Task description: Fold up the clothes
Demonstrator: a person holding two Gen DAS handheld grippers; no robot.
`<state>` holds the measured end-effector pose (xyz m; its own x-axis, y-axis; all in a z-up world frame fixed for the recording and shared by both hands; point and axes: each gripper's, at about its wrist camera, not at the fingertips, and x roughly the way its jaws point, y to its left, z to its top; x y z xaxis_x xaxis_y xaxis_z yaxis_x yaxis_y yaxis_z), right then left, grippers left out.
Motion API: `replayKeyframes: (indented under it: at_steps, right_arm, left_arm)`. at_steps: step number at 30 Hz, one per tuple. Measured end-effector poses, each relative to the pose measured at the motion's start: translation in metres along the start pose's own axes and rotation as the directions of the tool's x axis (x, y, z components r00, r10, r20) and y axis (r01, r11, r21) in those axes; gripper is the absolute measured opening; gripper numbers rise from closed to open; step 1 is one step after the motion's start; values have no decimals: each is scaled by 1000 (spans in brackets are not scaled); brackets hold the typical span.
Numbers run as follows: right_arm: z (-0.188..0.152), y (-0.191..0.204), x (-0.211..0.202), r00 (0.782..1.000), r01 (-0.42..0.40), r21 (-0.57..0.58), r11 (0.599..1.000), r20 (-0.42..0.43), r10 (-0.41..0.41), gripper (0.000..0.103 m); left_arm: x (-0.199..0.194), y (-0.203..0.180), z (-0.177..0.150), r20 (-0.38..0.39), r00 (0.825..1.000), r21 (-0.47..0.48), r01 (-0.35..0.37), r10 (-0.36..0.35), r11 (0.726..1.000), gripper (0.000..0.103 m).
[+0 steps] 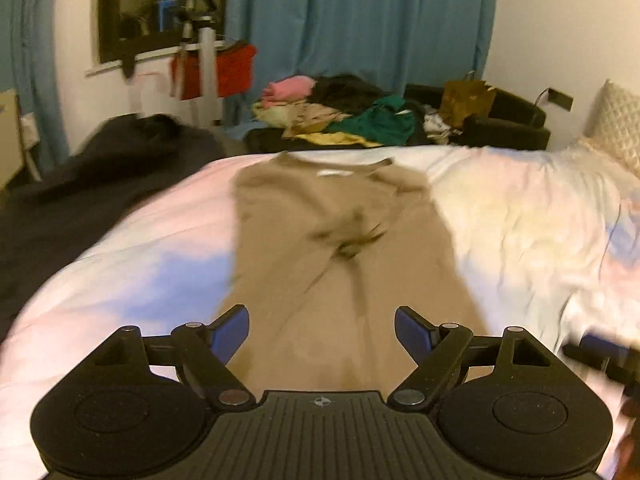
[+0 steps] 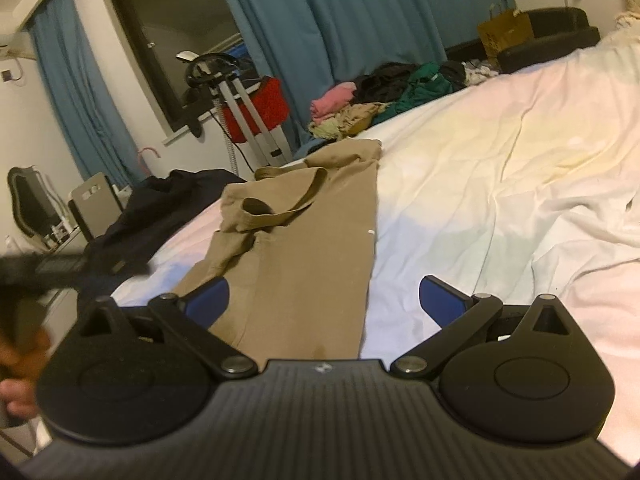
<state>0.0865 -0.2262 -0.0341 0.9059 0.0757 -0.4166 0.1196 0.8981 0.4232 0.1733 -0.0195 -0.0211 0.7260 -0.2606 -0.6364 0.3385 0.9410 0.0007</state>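
Left hand-held gripper (image 1: pixel 322 332) hovers jaws apart, holding nothing, right over the leg end of the tan trousers (image 1: pixel 340 248); right hand-held gripper (image 2: pixel 322 300) also apart, empty. Trousers lie flat on the bed (image 2: pixel 500 184), long axis running straight ahead of me, waistband far, hems nearest. My left is centred on them; from my right they sit ahead-left. Unfolded yet.

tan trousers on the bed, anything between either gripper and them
Nothing visible. The tan trousers lie flat on the white duvet, with the open left gripper and open right gripper directly over their near end. The pile of clothes sits beyond the bed.
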Motion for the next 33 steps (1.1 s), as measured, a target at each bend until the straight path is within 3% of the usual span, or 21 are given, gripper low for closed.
replayKeyframes:
  at_steps: [4, 8, 15, 18, 23, 26, 28, 30, 33]
  right_arm:
    - [-4, 3, -16, 1000, -11, -8, 1000, 3, 11, 103]
    - [-6, 11, -27, 1000, -9, -27, 1000, 11, 9, 103]
    - [-19, 29, -27, 1000, 18, -112, 994, -5, -19, 103]
    - [-24, 33, -28, 999, -4, -94, 996, -40, 0, 103]
    - [-32, 48, -32, 999, -25, -155, 988, -43, 18, 103]
    - [-34, 48, -30, 998, -37, -152, 988, -63, 28, 103]
    - [-34, 47, -29, 997, -40, -144, 989, -64, 31, 103]
    - [-34, 47, -28, 997, -41, -138, 990, -63, 32, 103]
    - [-34, 47, -25, 997, -44, -129, 991, -70, 35, 103]
  left_arm:
    - [-45, 48, -27, -9, 999, -107, -40, 40, 993, 82]
    - [-79, 87, -46, 2, 996, -230, -82, 85, 970, 82]
    - [-95, 127, -80, -87, 994, -369, -98, 71, 924, 82]
    - [-97, 135, -93, -124, 987, -381, -144, 104, 913, 82]
    - [-104, 151, -102, -111, 979, -415, -201, 170, 888, 82]
    - [-116, 161, -93, -70, 950, -395, -305, 303, 867, 81]
    - [-127, 171, -85, -29, 938, -381, -329, 344, 864, 81]
    - [-131, 181, -77, -24, 939, -360, -329, 344, 873, 83]
    - [-127, 190, -83, -86, 962, -374, -273, 260, 887, 83]
